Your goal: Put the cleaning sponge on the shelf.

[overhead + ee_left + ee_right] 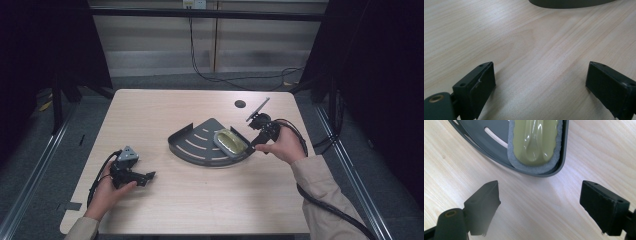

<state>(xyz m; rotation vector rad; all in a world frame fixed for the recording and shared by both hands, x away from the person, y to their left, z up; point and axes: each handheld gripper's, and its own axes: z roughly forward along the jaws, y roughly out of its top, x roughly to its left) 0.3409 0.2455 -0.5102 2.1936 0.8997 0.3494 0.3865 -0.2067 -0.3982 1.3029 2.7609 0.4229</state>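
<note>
Right gripper [540, 195], jaws wide and empty, faces the sponge [535, 141] at frame top; its long axis probably runs away. Left gripper [540, 82] likewise spread, empty.

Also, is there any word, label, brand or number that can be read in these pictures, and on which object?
None can be read: the dark grey tray, the yellow-green sponge, the table and both grippers, left gripper and right gripper, bear no visible text.
</note>
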